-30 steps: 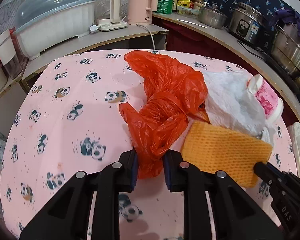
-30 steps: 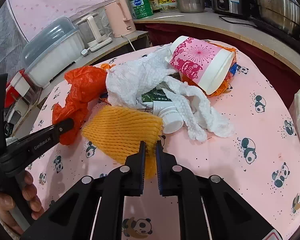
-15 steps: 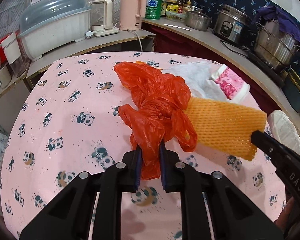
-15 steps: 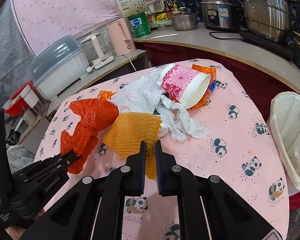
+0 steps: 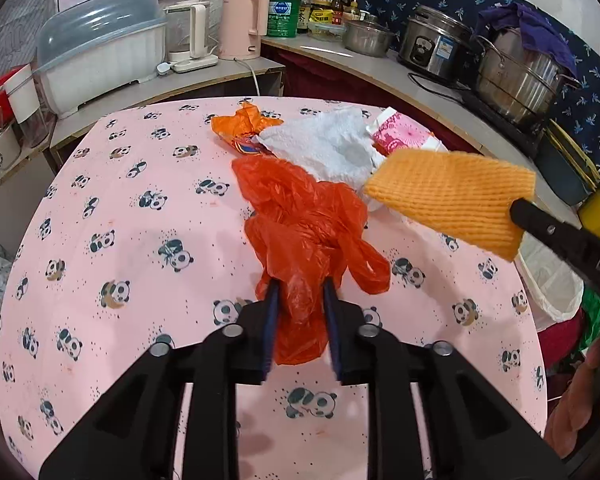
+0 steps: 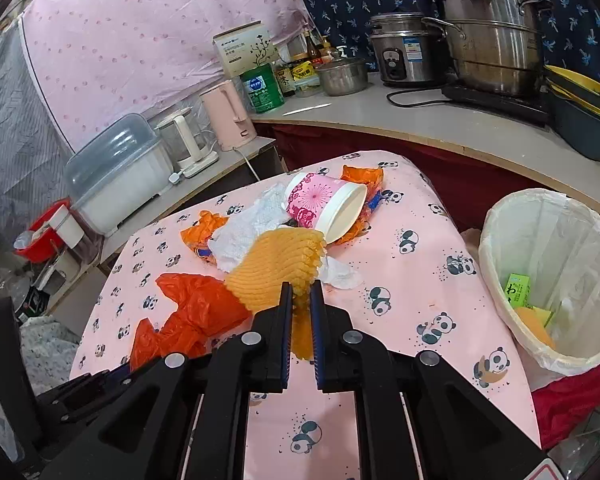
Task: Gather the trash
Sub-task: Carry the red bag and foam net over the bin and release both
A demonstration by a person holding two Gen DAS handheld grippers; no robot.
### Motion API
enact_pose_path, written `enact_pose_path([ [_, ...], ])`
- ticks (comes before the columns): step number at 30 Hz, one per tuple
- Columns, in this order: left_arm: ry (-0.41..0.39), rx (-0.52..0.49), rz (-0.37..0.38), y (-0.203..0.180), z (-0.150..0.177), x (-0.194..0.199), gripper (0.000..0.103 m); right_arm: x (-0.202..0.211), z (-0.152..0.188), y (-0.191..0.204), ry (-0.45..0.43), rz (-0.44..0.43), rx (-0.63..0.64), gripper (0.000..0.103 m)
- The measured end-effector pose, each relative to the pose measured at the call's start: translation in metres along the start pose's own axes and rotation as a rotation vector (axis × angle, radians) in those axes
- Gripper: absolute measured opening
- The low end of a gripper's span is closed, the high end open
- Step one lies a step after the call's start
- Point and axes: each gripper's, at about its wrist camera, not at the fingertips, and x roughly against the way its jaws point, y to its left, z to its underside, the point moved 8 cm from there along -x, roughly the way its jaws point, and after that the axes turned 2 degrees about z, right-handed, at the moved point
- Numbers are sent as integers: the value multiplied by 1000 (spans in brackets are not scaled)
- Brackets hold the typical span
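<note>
Between left gripper [image 5: 299,294] fingers: orange bag [image 5: 304,224]

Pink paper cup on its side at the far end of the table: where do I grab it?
Pinch the pink paper cup across its rim, one finger inside the open mouth, coming from the bin side. It lies tipped over with the white mouth facing that way, while tissue crowds its other side.

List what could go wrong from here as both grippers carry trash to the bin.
1. The crumpled red plastic bag trails low from the left gripper; it may drag across the table.
2. The right gripper pinches only an edge of the yellow foam net sleeve, which could slip before reaching the white-lined bin.
</note>
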Motion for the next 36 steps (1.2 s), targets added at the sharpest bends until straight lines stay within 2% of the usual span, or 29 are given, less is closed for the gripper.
enact_pose_path([
  [2, 11, 11, -11, -2, 5, -1, 59, 4, 0, -6, -7, 1, -10, 9],
  [4, 4, 42, -25, 0, 5, 1, 73, 7, -1, -11, -12, 2, -18, 9],
  [6, 6, 50, -15, -1, 5, 1, 74, 9, -1, -17, -15, 5, -26, 9],
  [19, 71, 31, -91, -3, -2, -48, 73, 3, 3, -41, 5, 19, -62, 9],
  [21, 78, 30, -90, -4, -2, -53, 68, 1, 4, -45, 10, 24, -67, 9],
  [23, 93, 29, -77, -6, -1, -58, 57, -1, 5, -49, 15, 30, -71, 9],
  [26, 97, 11, -68, -11, 0, -60, 49, -3, 6, -53, 19, 34, -79, 9],
  [36, 43, -37, -21, -47, -8, -35, 43, 6, 3, -64, 2, 35, -93, 9],
])
